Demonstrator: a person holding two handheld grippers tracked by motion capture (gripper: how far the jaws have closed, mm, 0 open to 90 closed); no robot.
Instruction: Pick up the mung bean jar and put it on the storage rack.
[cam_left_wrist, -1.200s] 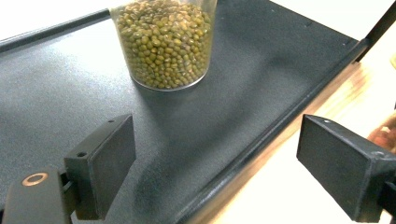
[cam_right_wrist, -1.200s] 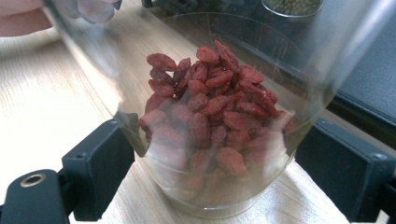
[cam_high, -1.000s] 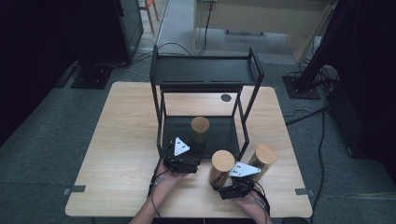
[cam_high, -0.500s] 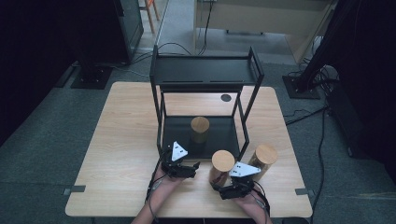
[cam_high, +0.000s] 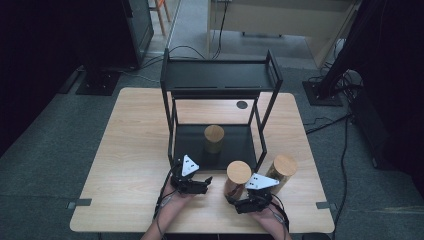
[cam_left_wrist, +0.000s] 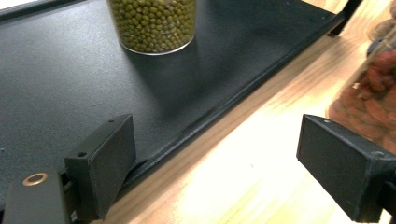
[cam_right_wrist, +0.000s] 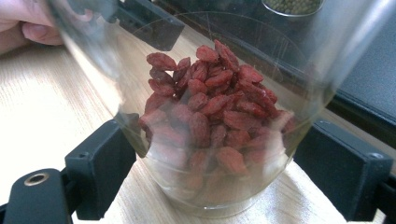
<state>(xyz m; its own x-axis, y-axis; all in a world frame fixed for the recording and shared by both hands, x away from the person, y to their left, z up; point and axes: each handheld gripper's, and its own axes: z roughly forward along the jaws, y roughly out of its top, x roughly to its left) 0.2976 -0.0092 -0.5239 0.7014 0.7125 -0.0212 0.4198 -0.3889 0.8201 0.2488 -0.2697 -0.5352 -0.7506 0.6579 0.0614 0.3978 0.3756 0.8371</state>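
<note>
1. jar of red berries (cam_right_wrist: 212, 126) is sitting between the jaws of the right tool (cam_high: 243, 200), at about 5 o'clock on the desk (cam_high: 130, 150) in the high view; its wooden lid (cam_high: 239, 171) is facing up.
2. right tool's jaws are flanking the jar's lower wall on both sides in the right gripper view; whether the pads are actually pressing the glass cannot be told, since the jar's base is resting on the desk and the pads are sitting just beside the glass.
3. left tool (cam_high: 200, 184) is hovering at about 6 o'clock on the desk, just in front of the black rack (cam_high: 220, 75), with its jaws spread wide and holding nothing.
4. in the left gripper view, the left tool's jaws are straddling the front edge of the rack's bottom shelf (cam_left_wrist: 70, 70); one jaw is lying over the shelf, the other over the bare wood.
5. jar of green beans (cam_left_wrist: 154, 23) is standing upright on that bottom shelf, well apart from the left tool, toward 12 o'clock from it.
6. third jar (cam_high: 281, 172) with a wooden lid is standing at about 4 o'clock on the desk, just beside the right tool and the rack's front right leg.
7. person's left hand (cam_right_wrist: 28, 23) is showing at 10 o'clock in the right gripper view, resting near the desk surface.
</note>
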